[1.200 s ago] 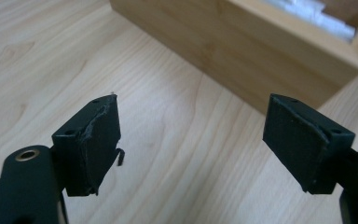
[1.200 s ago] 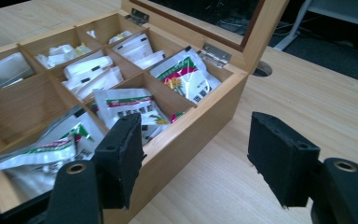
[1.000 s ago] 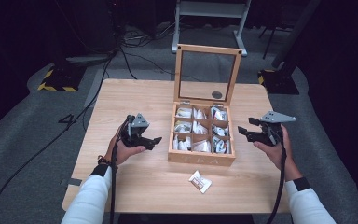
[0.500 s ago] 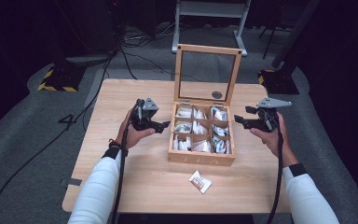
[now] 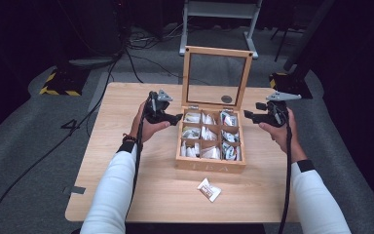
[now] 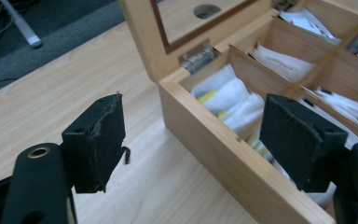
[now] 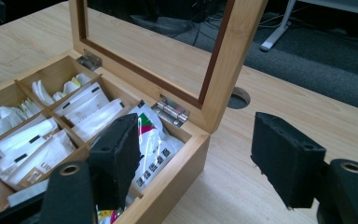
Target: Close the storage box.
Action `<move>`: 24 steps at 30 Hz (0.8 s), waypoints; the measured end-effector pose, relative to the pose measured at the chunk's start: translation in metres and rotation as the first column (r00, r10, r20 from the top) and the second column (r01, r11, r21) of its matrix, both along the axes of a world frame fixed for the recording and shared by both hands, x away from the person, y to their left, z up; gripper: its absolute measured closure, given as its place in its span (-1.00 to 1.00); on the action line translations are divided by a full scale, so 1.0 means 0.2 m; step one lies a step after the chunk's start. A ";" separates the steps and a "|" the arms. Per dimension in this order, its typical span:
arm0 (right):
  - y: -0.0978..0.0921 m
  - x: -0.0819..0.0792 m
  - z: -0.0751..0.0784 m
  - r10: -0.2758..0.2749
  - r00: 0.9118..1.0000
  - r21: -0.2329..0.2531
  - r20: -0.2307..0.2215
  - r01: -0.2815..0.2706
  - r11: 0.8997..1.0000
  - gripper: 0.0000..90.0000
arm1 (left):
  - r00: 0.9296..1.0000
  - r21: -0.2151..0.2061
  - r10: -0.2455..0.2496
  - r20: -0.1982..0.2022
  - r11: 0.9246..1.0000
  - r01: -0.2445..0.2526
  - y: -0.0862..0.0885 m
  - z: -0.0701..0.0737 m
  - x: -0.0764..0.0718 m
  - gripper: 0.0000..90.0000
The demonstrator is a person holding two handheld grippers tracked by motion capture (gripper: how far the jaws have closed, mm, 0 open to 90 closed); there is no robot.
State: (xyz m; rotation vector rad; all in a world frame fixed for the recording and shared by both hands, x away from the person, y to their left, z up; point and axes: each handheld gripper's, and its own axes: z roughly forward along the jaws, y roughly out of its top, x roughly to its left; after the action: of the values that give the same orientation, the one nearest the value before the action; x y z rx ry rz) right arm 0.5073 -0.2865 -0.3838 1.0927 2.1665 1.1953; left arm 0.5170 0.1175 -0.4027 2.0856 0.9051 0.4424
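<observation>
The tabletop (image 5: 126,146) is seen beneath both grippers. The open wooden tea box (image 5: 209,165) is flanked by them, its glass lid (image 5: 217,77) upright. The left gripper (image 5: 175,117), wide open and empty, is held at its left rear corner; the right gripper (image 5: 247,114), equally spread and empty, at the right rear corner. A loose tea sachet (image 5: 209,189) lies nearer the person.

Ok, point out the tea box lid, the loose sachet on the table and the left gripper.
tea box lid (image 5: 191,78), high view, left side of its wooden frame
loose sachet (image 5: 209,189), high view, its middle
left gripper (image 5: 179,116), high view, between its jaw tips
</observation>
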 end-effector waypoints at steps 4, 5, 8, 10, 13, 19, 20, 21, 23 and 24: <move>0.02 0.06 0.01 -0.011 1.000 -0.004 -0.015 0.011 1.000 -0.27 | 1.000 -0.021 0.017 -0.013 1.000 -0.017 -0.02 0.03 0.07 -0.49; 0.02 0.06 0.01 -0.011 1.000 -0.004 -0.015 0.011 1.000 -0.27 | 1.000 -0.025 0.024 -0.016 0.999 -0.024 -0.03 0.03 0.08 -0.49; 0.04 0.10 0.02 -0.012 1.000 -0.014 -0.023 0.012 1.000 -0.27 | 0.999 -0.023 0.033 -0.018 0.999 -0.034 -0.06 0.04 0.13 -0.47; 0.06 0.14 0.02 -0.016 0.999 -0.019 -0.037 0.015 1.000 -0.26 | 0.999 -0.016 0.038 -0.027 0.999 -0.038 -0.08 0.04 0.16 -0.47; 0.07 0.16 0.01 -0.020 0.999 -0.029 -0.038 0.019 0.999 -0.27 | 0.998 -0.004 0.051 -0.025 0.999 -0.052 -0.12 0.04 0.19 -0.46; 0.10 0.24 0.01 -0.038 0.998 -0.023 -0.054 0.037 0.999 -0.29 | 0.993 0.006 0.097 -0.063 0.995 -0.096 -0.16 0.02 0.28 -0.46; 0.11 0.25 0.00 -0.039 0.998 -0.014 -0.058 0.039 0.999 -0.29 | 0.993 0.004 0.099 -0.067 0.995 -0.099 -0.16 0.02 0.29 -0.45; 0.11 0.26 0.00 -0.038 0.997 -0.006 -0.063 0.037 0.999 -0.29 | 0.992 0.002 0.102 -0.071 0.995 -0.102 -0.16 0.02 0.30 -0.45; 0.11 0.28 -0.01 -0.040 0.997 -0.012 -0.068 0.039 0.999 -0.30 | 0.991 0.004 0.116 -0.074 0.993 -0.116 -0.17 0.02 0.32 -0.43; 0.11 0.30 -0.02 -0.047 0.996 -0.012 -0.081 0.046 0.999 -0.30 | 0.990 0.002 0.115 -0.076 0.993 -0.115 -0.17 0.02 0.32 -0.42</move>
State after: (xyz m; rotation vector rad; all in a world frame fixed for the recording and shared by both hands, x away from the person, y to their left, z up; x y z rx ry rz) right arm 0.5667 -0.2636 -0.3869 1.2002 2.1921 1.1364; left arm 0.5818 0.0832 -0.3984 2.0667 1.0745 0.4239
